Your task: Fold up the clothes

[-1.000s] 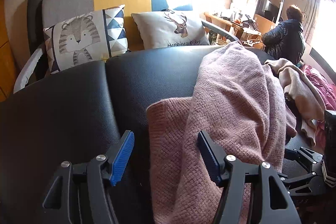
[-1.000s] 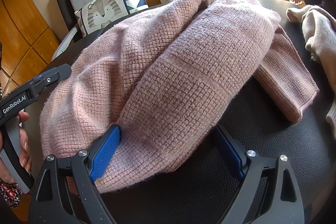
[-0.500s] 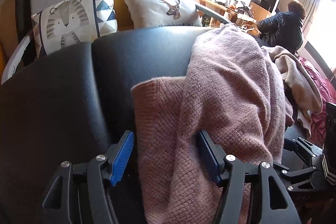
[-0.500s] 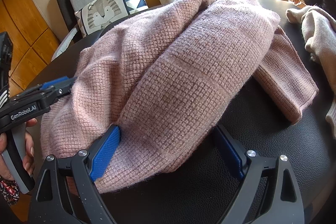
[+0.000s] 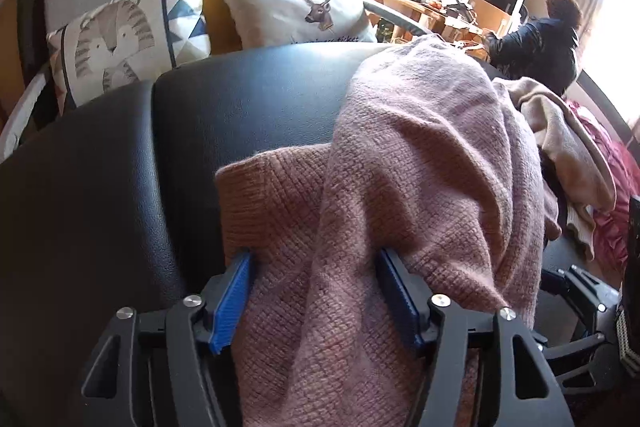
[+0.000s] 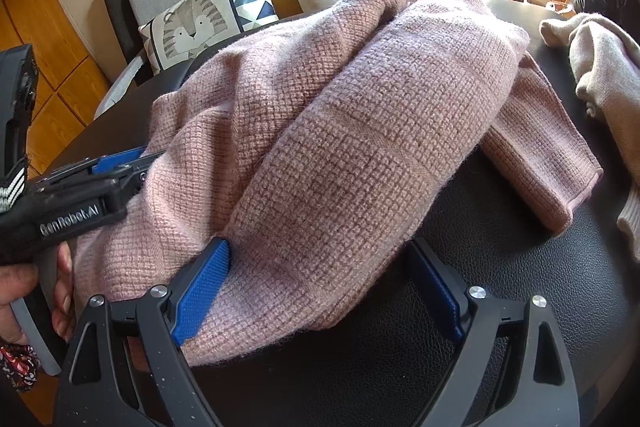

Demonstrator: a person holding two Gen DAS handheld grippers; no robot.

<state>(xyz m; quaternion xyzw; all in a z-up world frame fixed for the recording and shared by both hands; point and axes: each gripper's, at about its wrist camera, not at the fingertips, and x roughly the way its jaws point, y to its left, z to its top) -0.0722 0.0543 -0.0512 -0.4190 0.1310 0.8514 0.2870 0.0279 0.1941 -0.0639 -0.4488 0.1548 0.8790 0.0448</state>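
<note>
Leftmost, tiger cushion (image 5: 120, 39) and deer cushion (image 5: 300, 13) on the sofa behind a black table (image 5: 100, 207). Left gripper (image 5: 312, 291): jaws apart, the pink sweater (image 5: 420, 167) lying between the pads. Only the left view shows a beige garment (image 5: 568, 143), a red one (image 5: 616, 187) and a dark-jacketed person (image 5: 548, 43). Right gripper (image 6: 320, 287): jaws apart, the sweater's (image 6: 340, 131) folded edge between them. Only the right view shows a hand (image 6: 24, 291) holding the left gripper (image 6: 120, 167).
</note>
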